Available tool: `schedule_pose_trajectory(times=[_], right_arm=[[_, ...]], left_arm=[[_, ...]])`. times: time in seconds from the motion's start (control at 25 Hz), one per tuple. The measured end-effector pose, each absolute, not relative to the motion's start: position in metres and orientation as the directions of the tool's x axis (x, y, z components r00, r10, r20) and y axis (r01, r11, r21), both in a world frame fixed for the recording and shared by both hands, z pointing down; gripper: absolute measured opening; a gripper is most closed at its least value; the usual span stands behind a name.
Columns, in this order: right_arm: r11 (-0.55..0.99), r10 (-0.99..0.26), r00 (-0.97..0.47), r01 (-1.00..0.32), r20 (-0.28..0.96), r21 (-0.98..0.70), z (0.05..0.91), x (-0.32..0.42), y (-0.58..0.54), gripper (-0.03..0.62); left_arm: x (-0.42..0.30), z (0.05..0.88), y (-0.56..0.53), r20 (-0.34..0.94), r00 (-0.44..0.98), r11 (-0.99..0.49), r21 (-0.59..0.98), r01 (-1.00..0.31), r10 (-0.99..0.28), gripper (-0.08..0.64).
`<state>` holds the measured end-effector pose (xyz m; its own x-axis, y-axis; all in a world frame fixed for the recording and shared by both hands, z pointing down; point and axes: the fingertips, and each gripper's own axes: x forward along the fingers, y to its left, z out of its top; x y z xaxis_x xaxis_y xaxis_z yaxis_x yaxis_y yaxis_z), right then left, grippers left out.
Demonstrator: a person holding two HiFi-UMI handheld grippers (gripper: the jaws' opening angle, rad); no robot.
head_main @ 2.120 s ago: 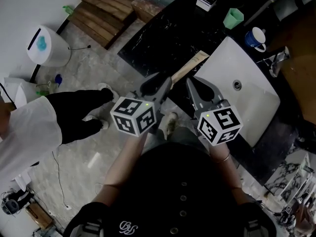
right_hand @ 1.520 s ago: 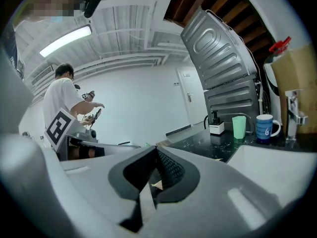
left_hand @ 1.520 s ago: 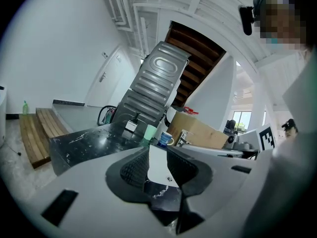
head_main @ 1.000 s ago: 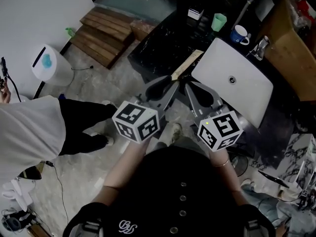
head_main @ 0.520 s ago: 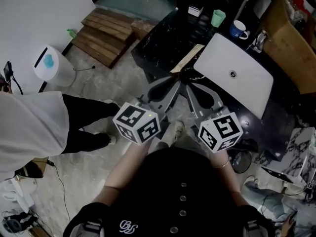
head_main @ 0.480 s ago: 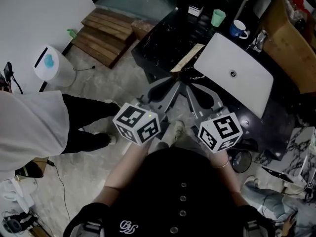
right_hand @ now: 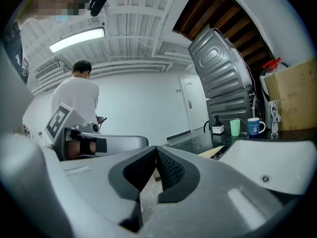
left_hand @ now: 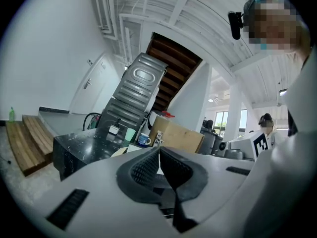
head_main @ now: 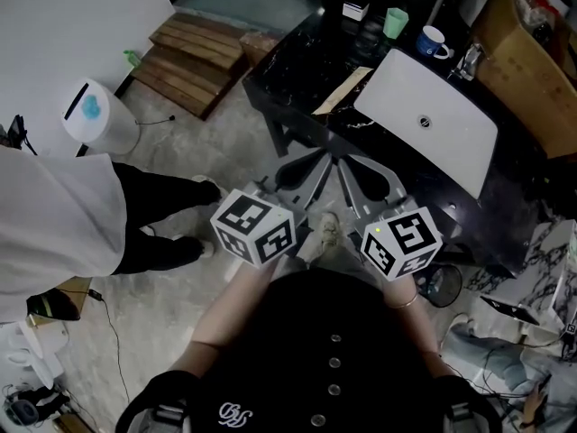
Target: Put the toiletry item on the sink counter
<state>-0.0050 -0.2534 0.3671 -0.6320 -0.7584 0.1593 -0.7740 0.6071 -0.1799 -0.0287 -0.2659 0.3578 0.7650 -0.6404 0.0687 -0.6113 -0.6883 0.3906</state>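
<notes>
Both grippers are held side by side over the floor, short of the black sink counter [head_main: 297,70]. My left gripper [head_main: 315,156] has its jaws pressed together with nothing between them, as the left gripper view [left_hand: 159,150] confirms. My right gripper [head_main: 343,162] is likewise shut and empty [right_hand: 155,150]. On the counter's far end stand a small white pump dispenser [head_main: 355,10] [right_hand: 216,127], a green cup [head_main: 394,23] [right_hand: 235,127] and a blue mug [head_main: 433,41] [right_hand: 255,126]. The white sink basin [head_main: 424,120] lies to their right. No toiletry item is in either gripper.
A wooden strip [head_main: 343,90] lies on the counter beside the basin, and a faucet [head_main: 469,61] stands behind it. A person in a white shirt [head_main: 54,224] stands at left. A white bin [head_main: 90,115], wooden steps [head_main: 189,57] and a cardboard box [head_main: 532,52] surround the area.
The counter has slid farther away and up in the head view as I backed off from it. Both grippers stay shut and empty, now over the floor rather than at the counter's edge.
</notes>
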Motion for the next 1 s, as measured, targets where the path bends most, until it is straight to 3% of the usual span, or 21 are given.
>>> schedule_pose_trajectory(times=[1.0], right_arm=[[0.61, -0.754, -0.632, -0.775, 0.178, -0.166, 0.371, -0.009, -0.203, 0.003]], left_arm=[[-0.029, 0.363, -0.22, 0.092, 0.773, -0.681, 0.416, -0.603, -0.628, 0.012]])
